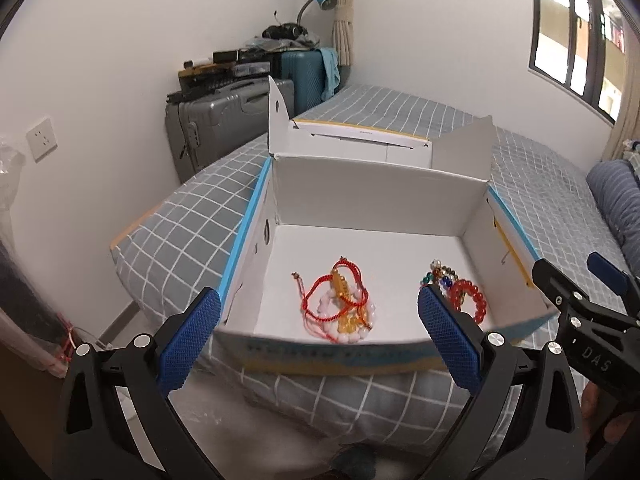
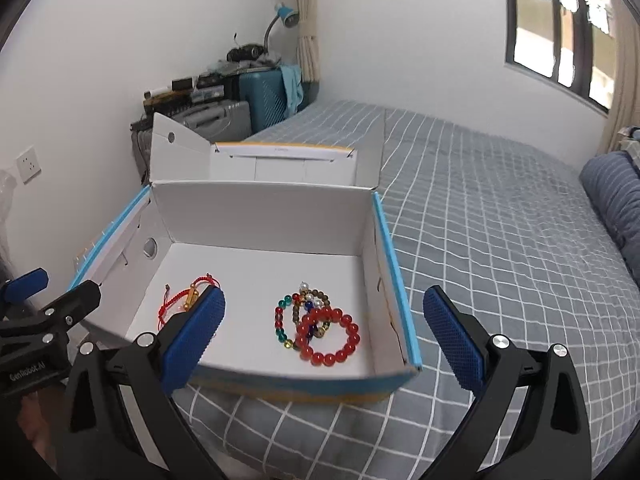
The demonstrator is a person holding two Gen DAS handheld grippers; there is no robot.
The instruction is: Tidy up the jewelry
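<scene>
1. The left gripper stands with its jaws spread wide and nothing between them; its fingers are flat blue pads with a fine knurled grain, bolted to matte black angular arms.
2. The right gripper is likewise spread wide and empty, with the same cross-hatched blue pads on black arms.
3. Both hover just short of the near wall of an open cardboard box, white and smooth inside, with blue edging and its lid flaps standing up behind.
4. On the box floor, to the left, lies a tangle of red cord bracelets with amber-yellow beads and a ring of pale, milky round beads.
5. To the right, apart from that tangle, lies a red bead bracelet, glossy and round, overlapping a multicoloured bead strand of green, blue, brown and white beads.
6. The box rests on a bed covered in soft grey cloth with a white grid.
7. Beyond stand a grey ribbed hard-shell suitcase and a teal one.
</scene>
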